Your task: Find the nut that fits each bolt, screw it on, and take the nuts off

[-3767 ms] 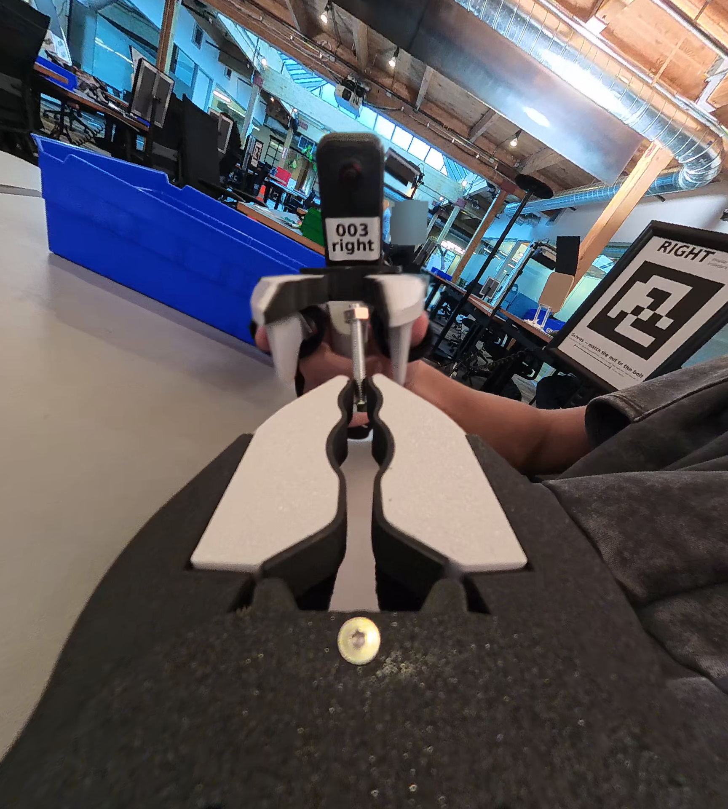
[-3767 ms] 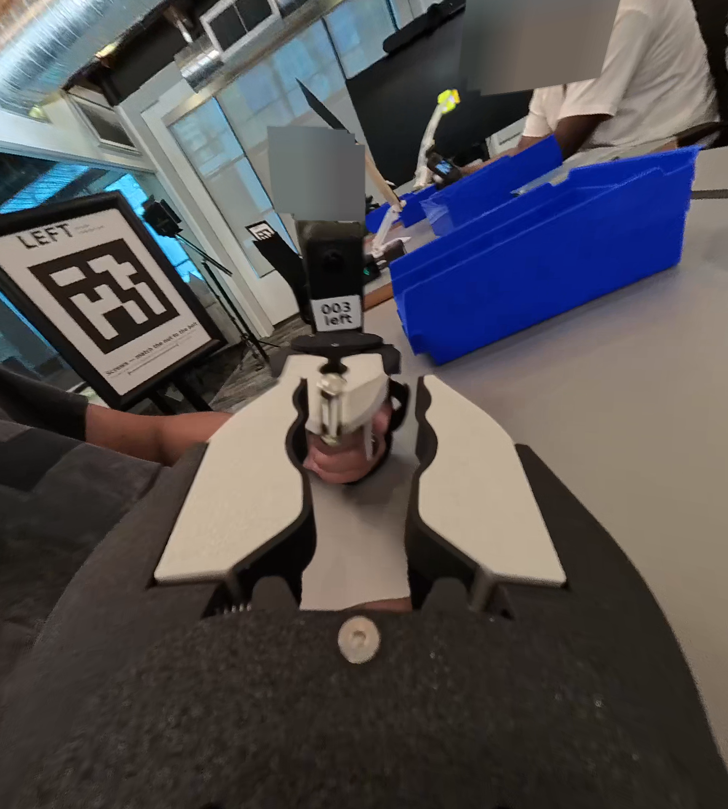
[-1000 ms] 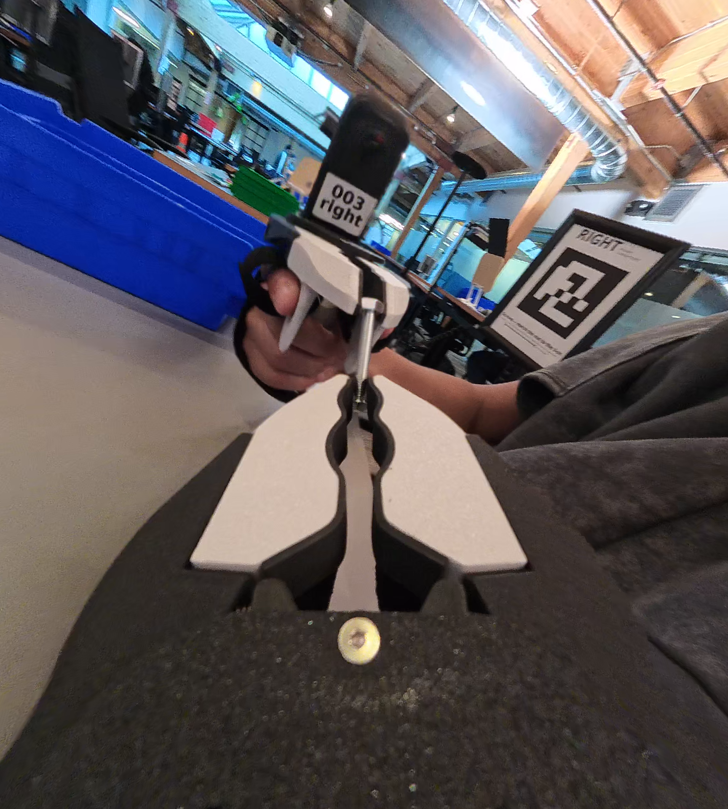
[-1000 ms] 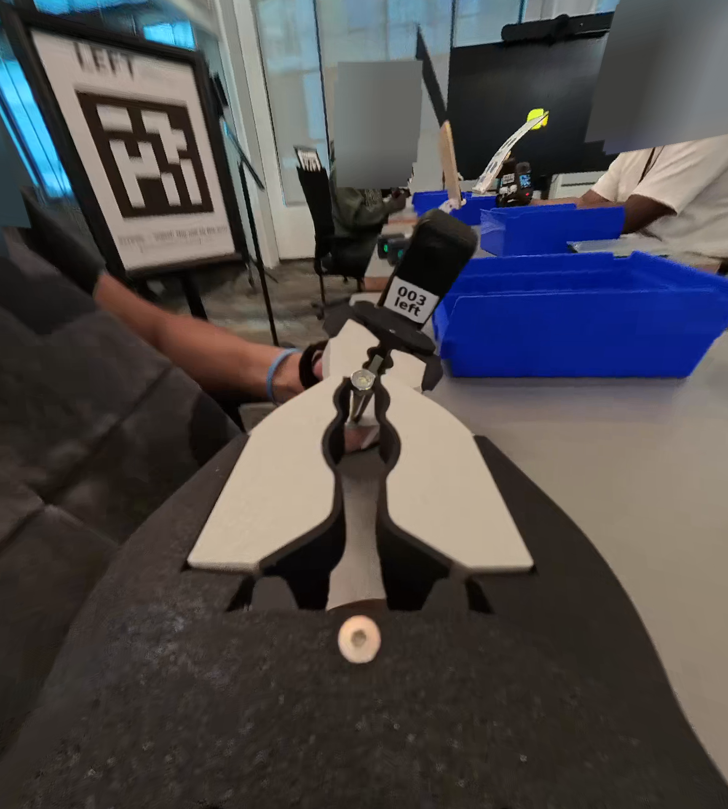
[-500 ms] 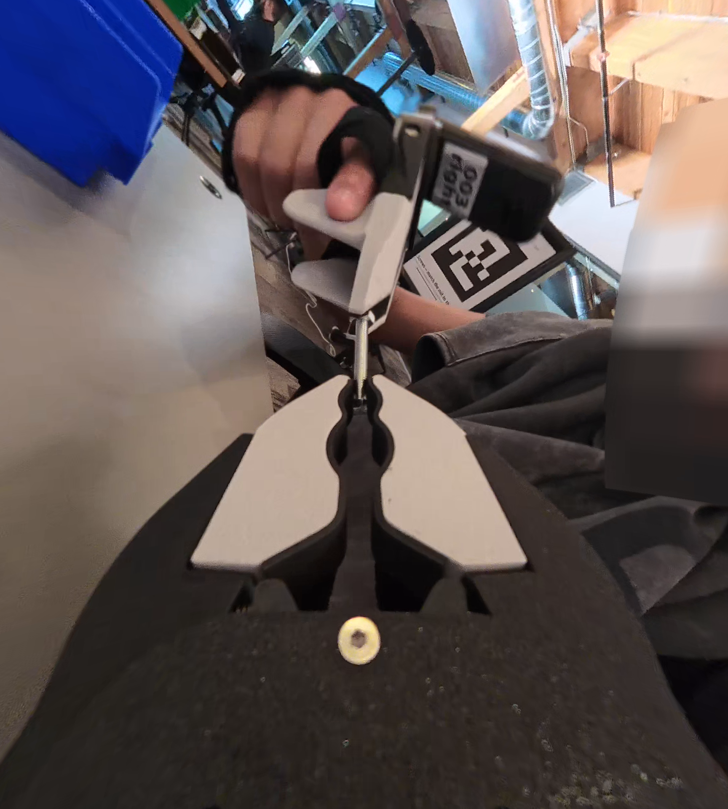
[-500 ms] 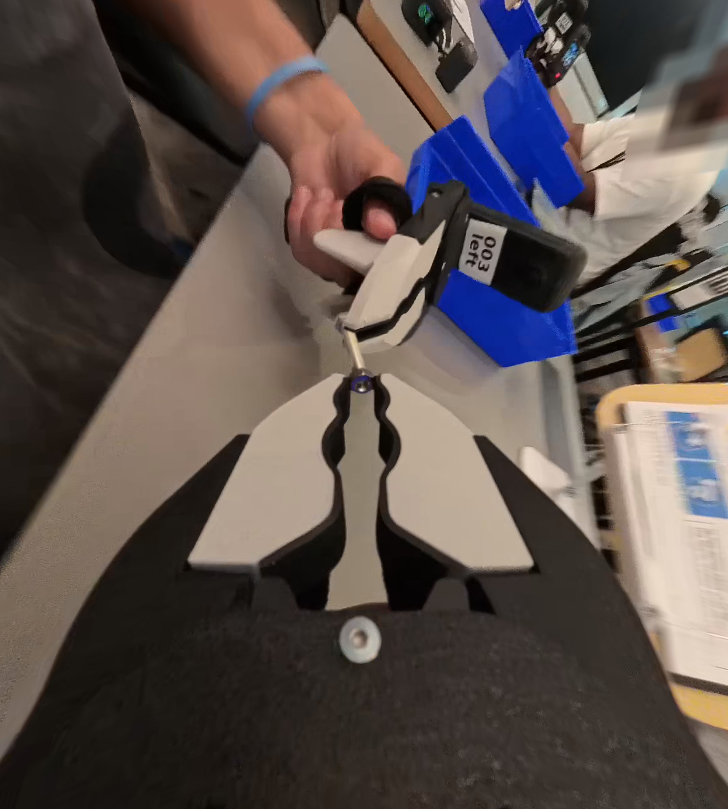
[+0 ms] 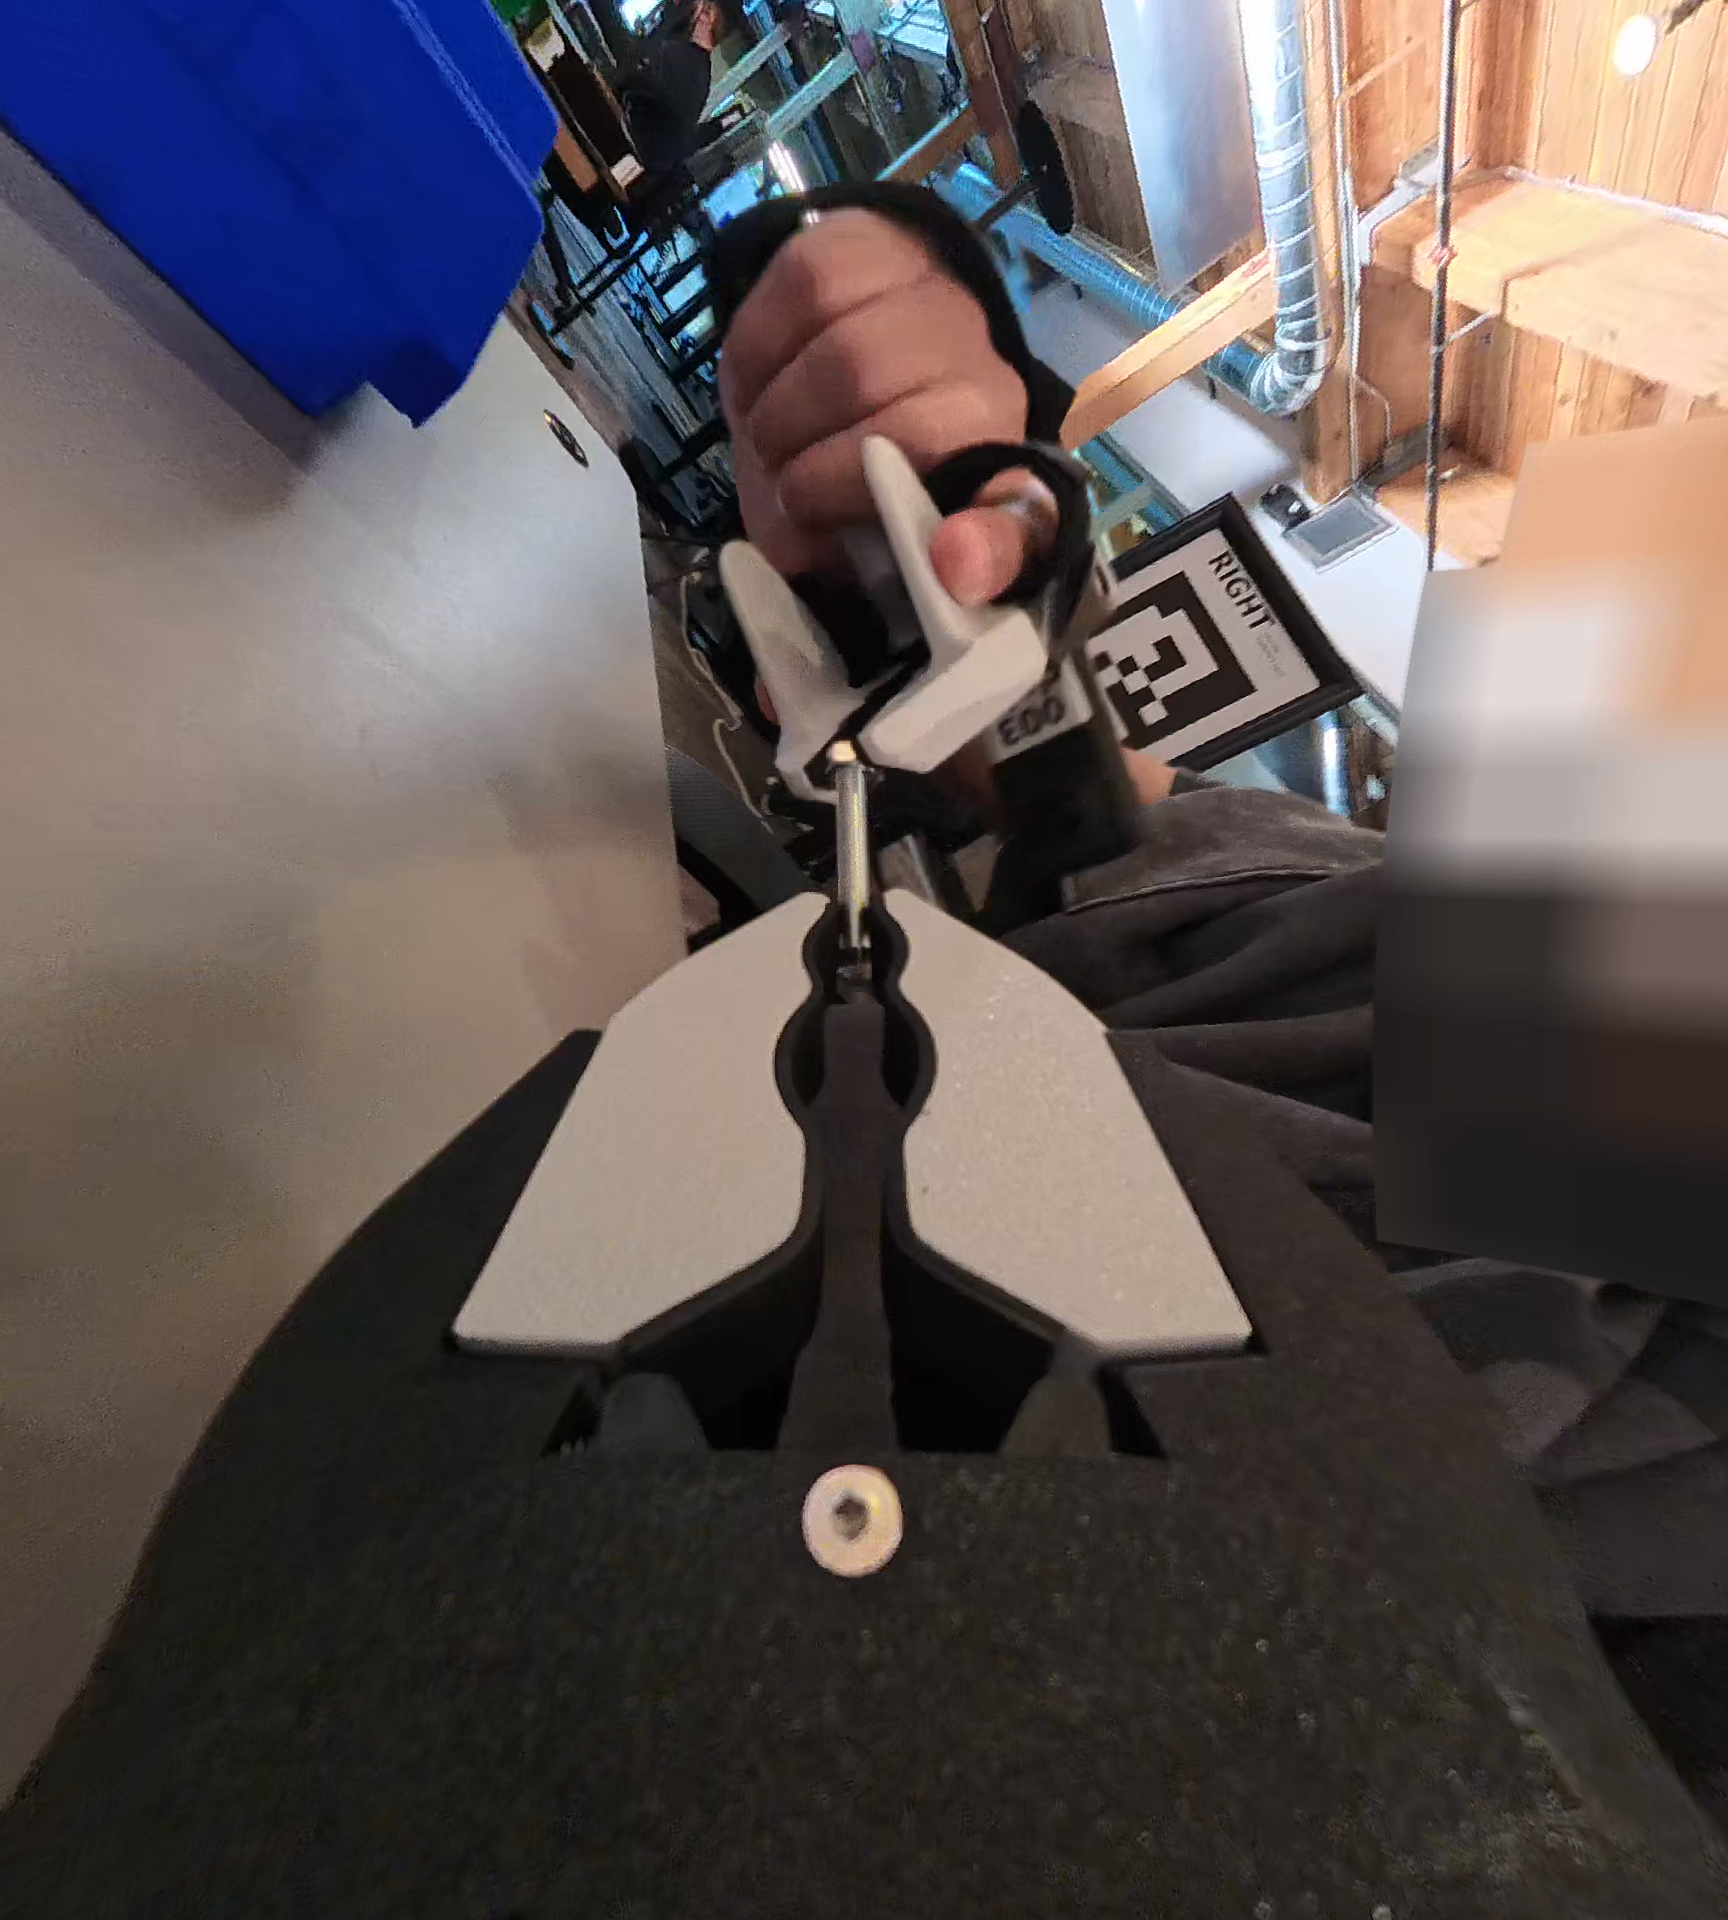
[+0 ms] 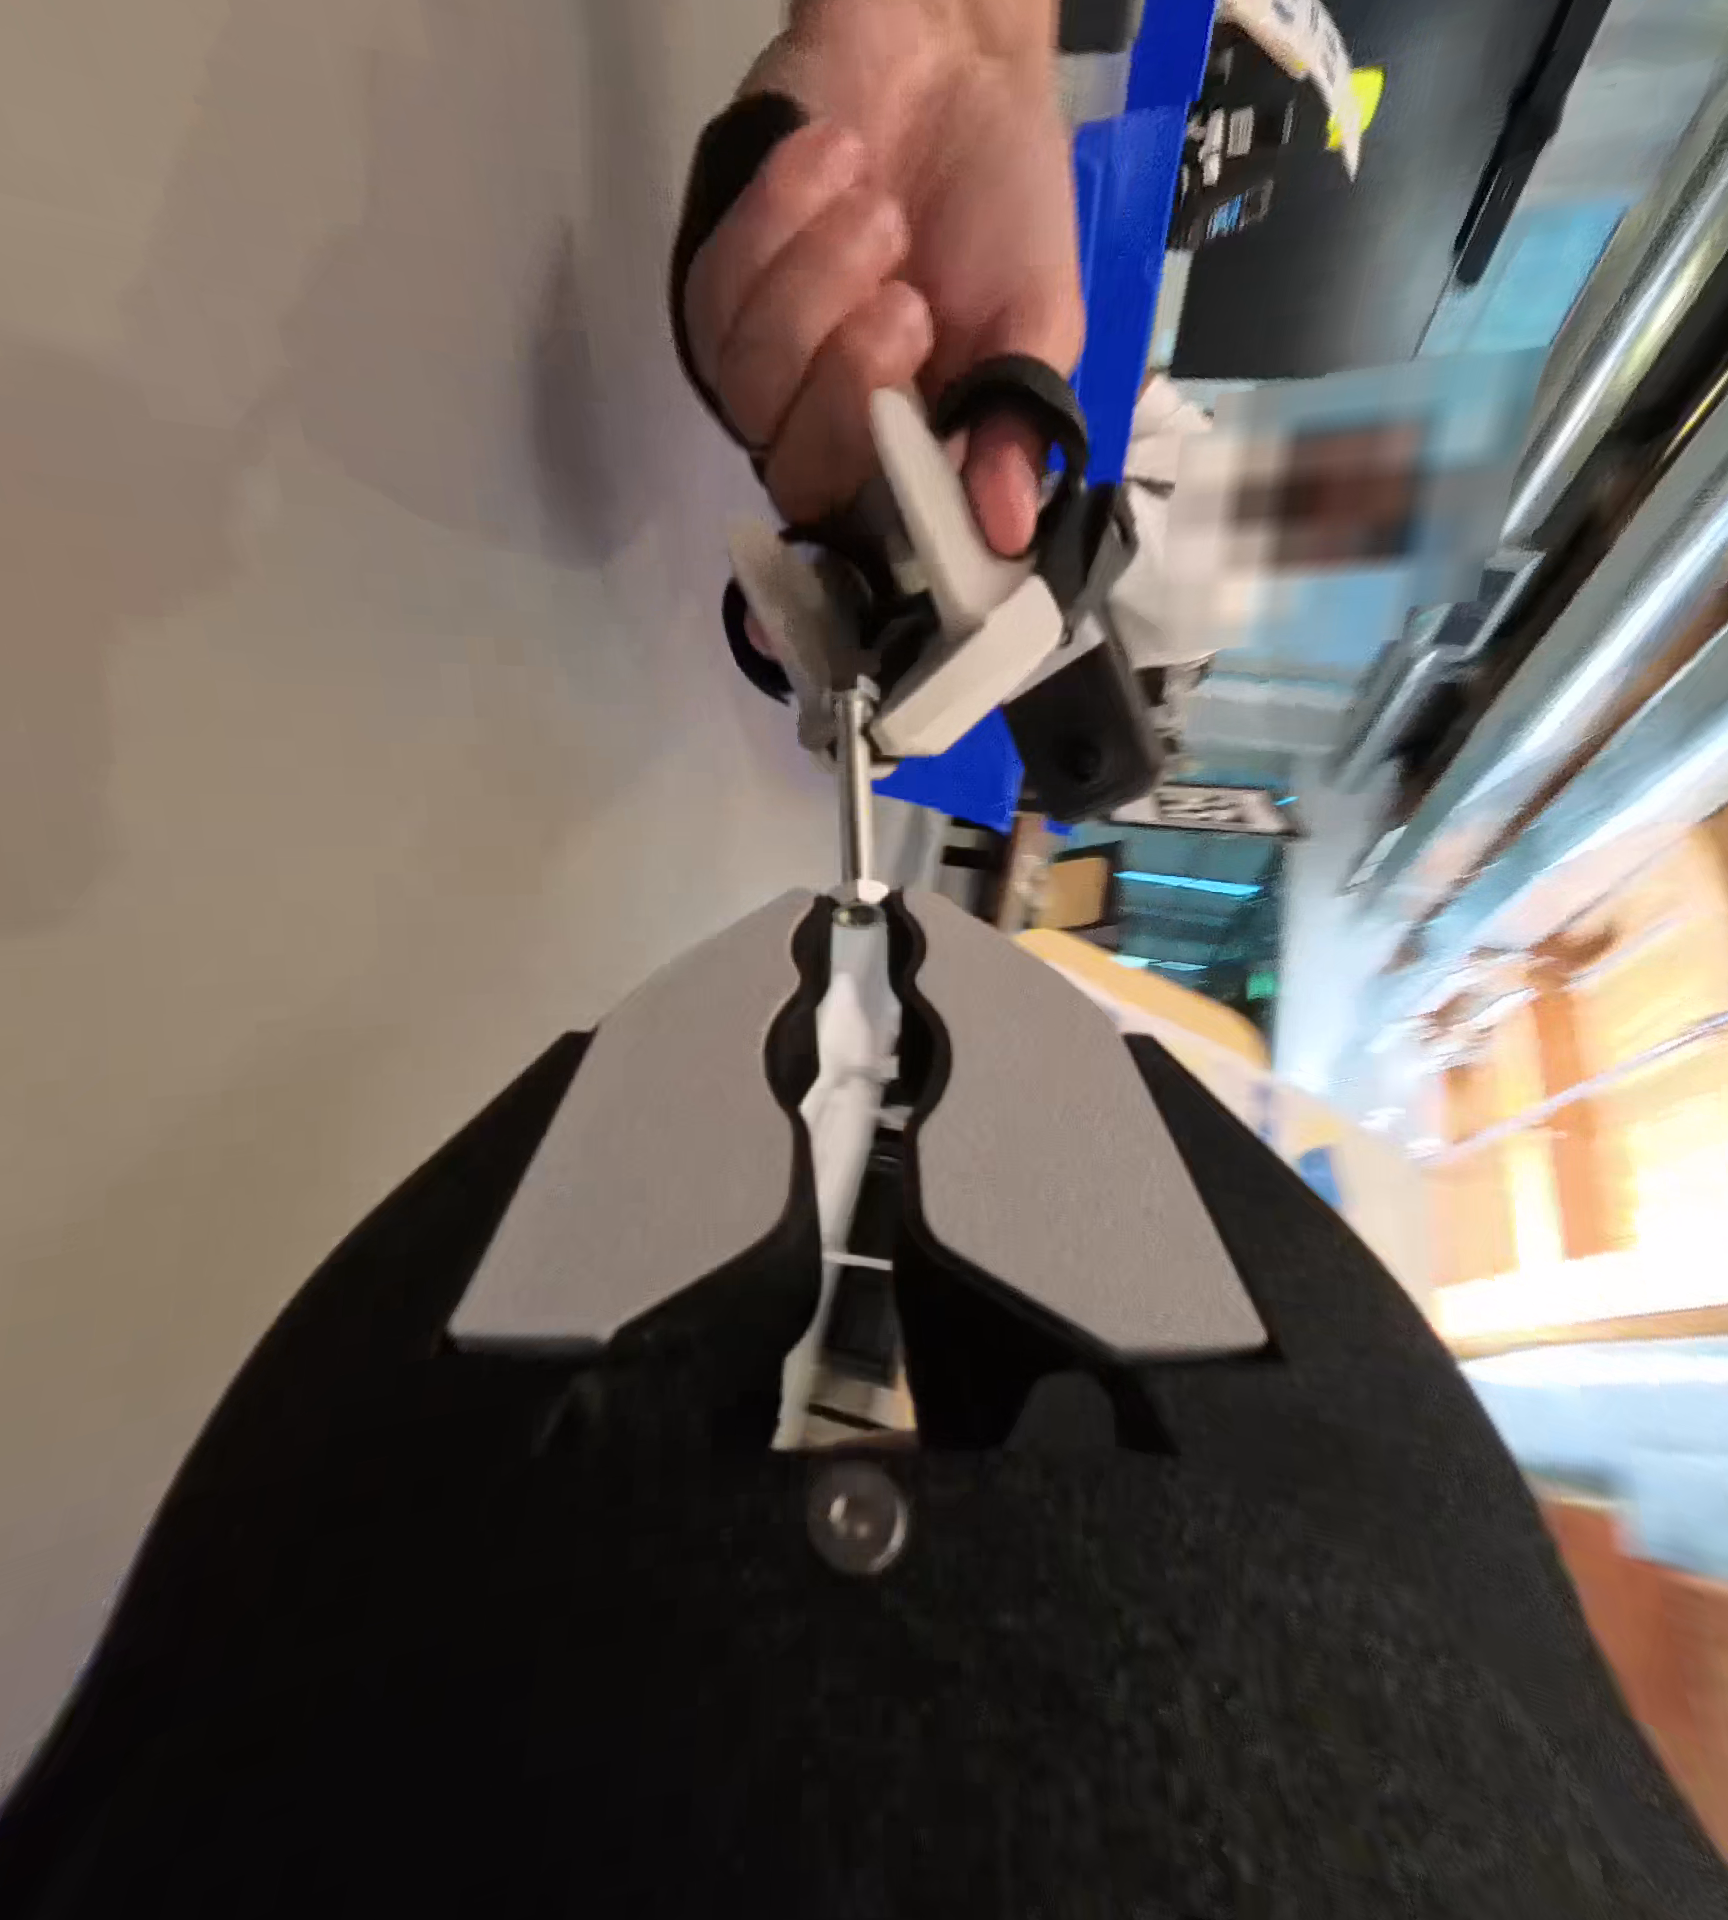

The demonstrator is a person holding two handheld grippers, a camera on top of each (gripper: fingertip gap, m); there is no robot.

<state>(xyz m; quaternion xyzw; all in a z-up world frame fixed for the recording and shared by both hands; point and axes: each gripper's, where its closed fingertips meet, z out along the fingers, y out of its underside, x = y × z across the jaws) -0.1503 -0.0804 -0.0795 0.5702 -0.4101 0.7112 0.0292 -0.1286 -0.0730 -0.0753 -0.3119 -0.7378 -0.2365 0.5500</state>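
L wrist view: left gripper (image 7: 855, 935) fingers closed on threaded end of bolt (image 7: 849, 831); right gripper (image 7: 839, 764) at 12 o'clock clamps the head end. Judged step: turning. Nut not discernible.

R wrist view: right gripper (image 8: 855, 914) fingers closed on bolt (image 8: 852, 810); blurred. Next: regrip, counter-rotate, keep axes aligned.

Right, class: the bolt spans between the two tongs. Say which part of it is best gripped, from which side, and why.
Grip the bolt at its ends, coming in along its axis, as the left tongs and right tongs do from opposite sides. It is a thin straight rod, so each end probably seats best in the tip notches, leaving the shank bare.
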